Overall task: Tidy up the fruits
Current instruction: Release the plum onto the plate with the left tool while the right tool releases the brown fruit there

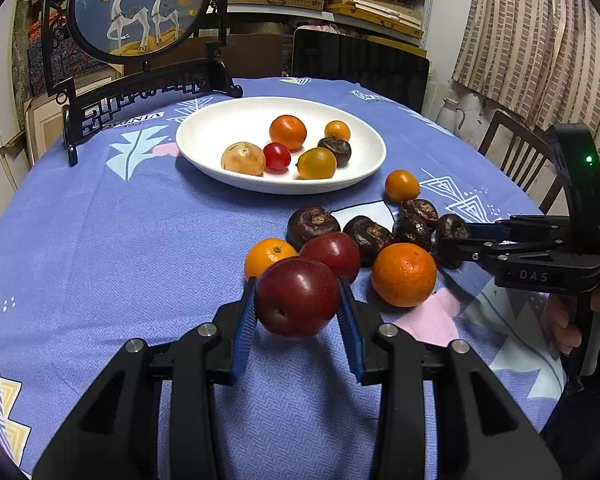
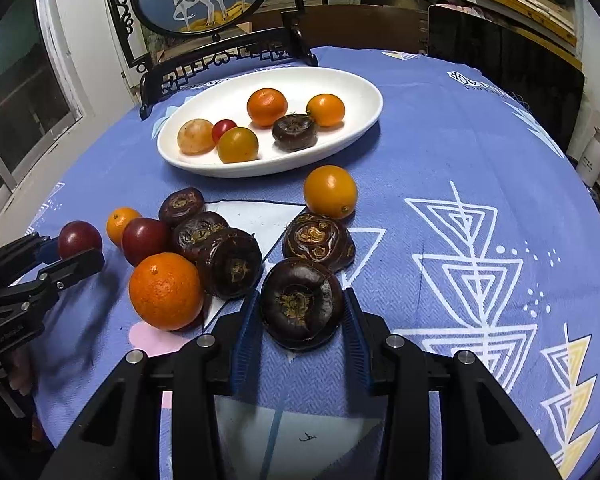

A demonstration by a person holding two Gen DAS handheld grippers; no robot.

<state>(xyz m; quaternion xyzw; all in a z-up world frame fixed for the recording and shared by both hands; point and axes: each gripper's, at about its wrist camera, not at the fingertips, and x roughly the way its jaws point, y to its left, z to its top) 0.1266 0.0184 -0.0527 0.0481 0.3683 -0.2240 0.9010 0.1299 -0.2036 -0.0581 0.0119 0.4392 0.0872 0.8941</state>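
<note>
Nearest the left wrist camera, the left gripper (image 1: 298, 300) has its blue-padded fingers clamped on a glossy dark red plum (image 1: 298, 297) at lower centre of the frame; whether it has left the cloth cannot be told. In the right wrist view the right gripper (image 2: 300, 308) has its blue pads pressed against both sides of a dark brown, flattened water chestnut (image 2: 300, 304) that appears to rest on the blue patterned tablecloth (image 2: 440, 140).

Beyond both grippers, in the upper middle of each frame, sits the white oval ceramic plate (image 1: 204, 132), which already holds six fruits, among them a small orange mandarin (image 1: 288, 132), a red cherry tomato (image 1: 277, 156) and a pale tan round fruit (image 1: 243, 159). Loose on the cloth between plate and grippers lie a large orange (image 1: 404, 275), a second red plum (image 1: 332, 254), several more dark water chestnuts and two small yellow-orange citrus fruits.

As a judgement, the step in hand is picking up: both grips look made, and the carry to the plate is not yet done. The next move calls for lifting each fruit clear of its close neighbours, then setting it down in a bare part of the plate, gently enough that the round pieces there do not roll off.
</note>
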